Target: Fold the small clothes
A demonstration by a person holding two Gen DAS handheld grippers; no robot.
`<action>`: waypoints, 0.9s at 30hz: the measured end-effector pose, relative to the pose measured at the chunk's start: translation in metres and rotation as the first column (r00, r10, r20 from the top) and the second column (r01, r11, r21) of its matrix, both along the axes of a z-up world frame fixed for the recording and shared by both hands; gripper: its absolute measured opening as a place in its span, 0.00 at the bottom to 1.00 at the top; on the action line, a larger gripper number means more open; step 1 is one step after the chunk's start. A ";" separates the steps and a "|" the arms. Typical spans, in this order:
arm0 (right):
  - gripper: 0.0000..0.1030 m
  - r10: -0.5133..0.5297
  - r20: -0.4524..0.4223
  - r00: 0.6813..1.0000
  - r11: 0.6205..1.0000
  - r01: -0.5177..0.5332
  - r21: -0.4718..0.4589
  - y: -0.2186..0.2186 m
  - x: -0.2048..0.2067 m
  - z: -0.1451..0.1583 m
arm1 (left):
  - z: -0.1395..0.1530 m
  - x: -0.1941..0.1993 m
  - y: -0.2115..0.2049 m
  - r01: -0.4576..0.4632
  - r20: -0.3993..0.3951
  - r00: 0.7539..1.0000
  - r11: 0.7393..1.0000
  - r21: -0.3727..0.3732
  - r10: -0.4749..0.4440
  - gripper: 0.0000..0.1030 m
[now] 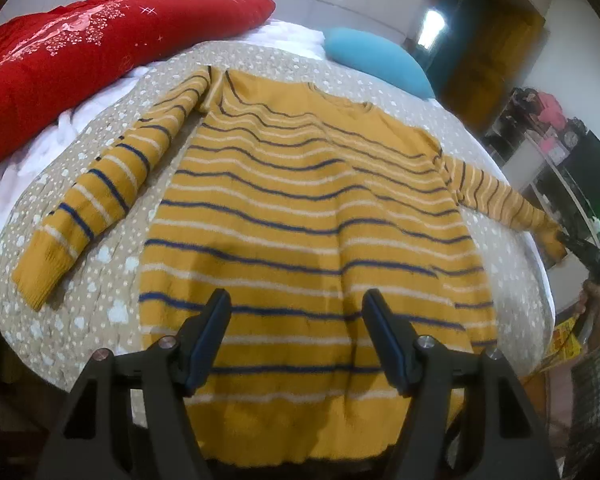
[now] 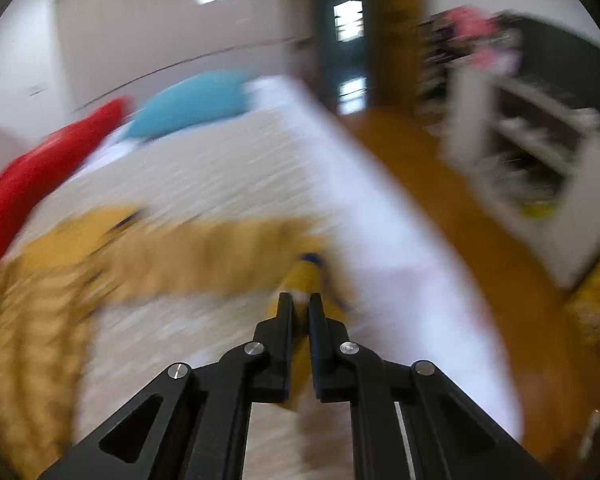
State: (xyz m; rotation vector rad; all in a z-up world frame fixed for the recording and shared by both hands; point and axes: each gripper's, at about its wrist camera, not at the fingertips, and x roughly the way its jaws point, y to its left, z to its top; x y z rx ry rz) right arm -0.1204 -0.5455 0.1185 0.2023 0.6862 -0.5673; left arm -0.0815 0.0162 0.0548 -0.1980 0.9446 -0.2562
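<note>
The striped yellow sweater (image 1: pixel 300 208) lies flat on the dotted bedspread (image 1: pixel 100 264); the left gripper (image 1: pixel 296 308) hovers over its lower body, jaws wide apart and holding nothing, while the right gripper (image 2: pixel 300 300) is pinched closed on the cuff of one sleeve (image 2: pixel 204 256)

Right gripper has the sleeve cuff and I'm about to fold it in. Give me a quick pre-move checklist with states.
1. Right gripper shut on the cuff of the mustard knitted sweater's right sleeve: ok.
2. Left gripper open, holding nothing: ok.
3. Sweater body lying flat on the beige dotted quilt: ok.
4. Left sleeve laid out beside the body: ok.
5. Right sleeve free of twists: cannot tell, blurred.
</note>
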 end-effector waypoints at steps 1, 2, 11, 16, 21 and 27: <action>0.11 -0.078 0.006 0.997 0.997 0.078 -0.013 -0.020 -0.009 0.005 | -0.001 0.003 -0.001 -0.001 -0.003 1.000 1.000 -0.001 0.001 0.65; 0.11 -0.145 0.017 0.989 0.989 0.146 -0.017 -0.033 -0.018 0.009 | -0.002 0.005 -0.003 0.000 -0.008 1.000 1.000 -0.001 0.000 0.65; 0.23 -0.085 0.265 0.961 0.889 -0.047 0.456 -0.063 -0.093 -0.019 | -0.015 0.019 -0.026 0.051 -0.059 0.997 0.999 -0.003 -0.052 0.65; 0.42 -0.081 0.290 0.954 0.773 -0.124 0.622 -0.043 -0.077 -0.077 | -0.017 0.019 -0.034 0.071 -0.072 0.995 0.997 0.006 -0.070 0.65; 0.50 -0.195 0.282 0.939 0.736 -0.050 0.676 -0.053 -0.054 -0.108 | -0.013 0.015 -0.032 0.058 -0.073 0.996 0.998 0.019 -0.057 0.66; 0.04 -0.295 0.379 0.877 0.704 -0.068 0.707 -0.083 -0.061 -0.095 | -0.011 0.015 -0.024 0.026 -0.082 0.996 1.000 0.016 -0.024 0.67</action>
